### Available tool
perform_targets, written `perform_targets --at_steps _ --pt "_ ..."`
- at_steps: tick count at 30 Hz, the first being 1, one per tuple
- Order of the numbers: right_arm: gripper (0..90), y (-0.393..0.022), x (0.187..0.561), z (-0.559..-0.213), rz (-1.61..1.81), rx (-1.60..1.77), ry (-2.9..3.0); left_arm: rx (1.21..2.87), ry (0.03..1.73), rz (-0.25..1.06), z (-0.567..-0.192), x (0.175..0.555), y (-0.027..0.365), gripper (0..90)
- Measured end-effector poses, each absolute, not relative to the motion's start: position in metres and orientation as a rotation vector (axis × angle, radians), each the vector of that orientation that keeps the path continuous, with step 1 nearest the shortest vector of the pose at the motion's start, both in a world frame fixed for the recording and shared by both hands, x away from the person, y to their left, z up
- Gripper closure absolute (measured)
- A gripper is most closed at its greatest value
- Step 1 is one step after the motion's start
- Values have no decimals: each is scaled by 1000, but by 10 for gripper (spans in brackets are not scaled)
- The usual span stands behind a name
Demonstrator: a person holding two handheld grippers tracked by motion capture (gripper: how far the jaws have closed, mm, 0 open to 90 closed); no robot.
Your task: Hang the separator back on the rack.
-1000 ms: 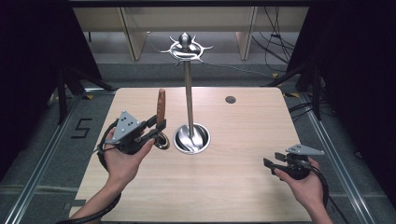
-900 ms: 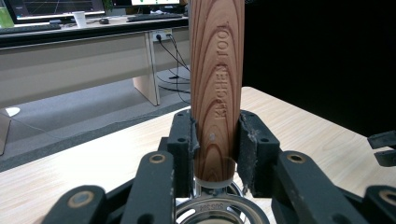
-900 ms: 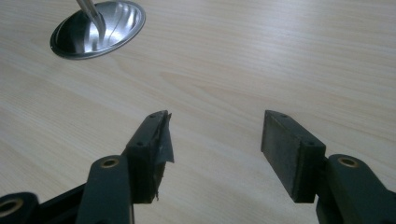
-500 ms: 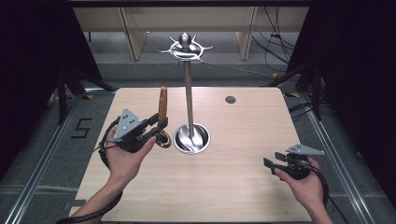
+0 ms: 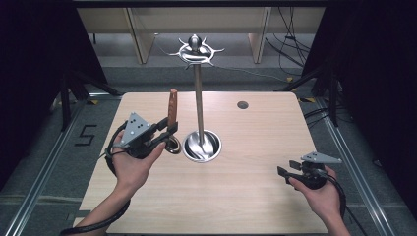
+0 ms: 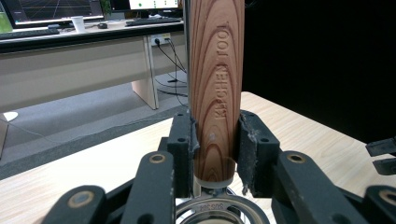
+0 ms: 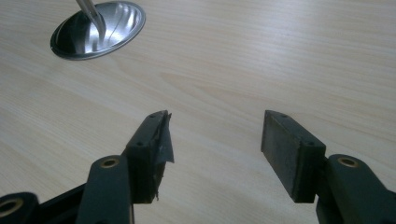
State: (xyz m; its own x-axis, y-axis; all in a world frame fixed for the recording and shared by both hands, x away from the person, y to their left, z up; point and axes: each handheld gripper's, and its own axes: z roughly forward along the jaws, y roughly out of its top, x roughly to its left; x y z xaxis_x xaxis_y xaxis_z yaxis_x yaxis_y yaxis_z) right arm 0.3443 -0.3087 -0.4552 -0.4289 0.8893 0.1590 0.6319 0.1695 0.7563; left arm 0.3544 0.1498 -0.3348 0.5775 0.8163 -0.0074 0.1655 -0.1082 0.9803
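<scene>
My left gripper (image 5: 167,132) is shut on the wooden handle (image 6: 215,88) of a kitchen utensil (image 5: 172,109), which stands upright with its metal ring end (image 5: 172,145) at the bottom. The handle reads "KITCHEN TOOL" and sits squeezed between both pads (image 6: 184,140). The utensil is held just left of a tall steel hanging stand (image 5: 197,93) with hooks at its top (image 5: 195,49) and a round polished base (image 5: 202,146). My right gripper (image 7: 212,140) is open near the table's right front, low over bare wood, with nothing between its jaws. It also appears in the high view as the right gripper (image 5: 285,172).
The light wooden table (image 5: 236,196) has a small dark round hole (image 5: 242,104) near its far edge. The stand's base (image 7: 98,29) lies up and left in the right gripper view. Dark floor and cables surround the table; desks with monitors stand beyond.
</scene>
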Motion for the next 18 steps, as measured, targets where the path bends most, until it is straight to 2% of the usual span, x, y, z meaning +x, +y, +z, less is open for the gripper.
perform_targets --at_steps 18 --pt "426 -312 347 -456 1120 1387 2130 1613 792 695 -327 361 143 682"
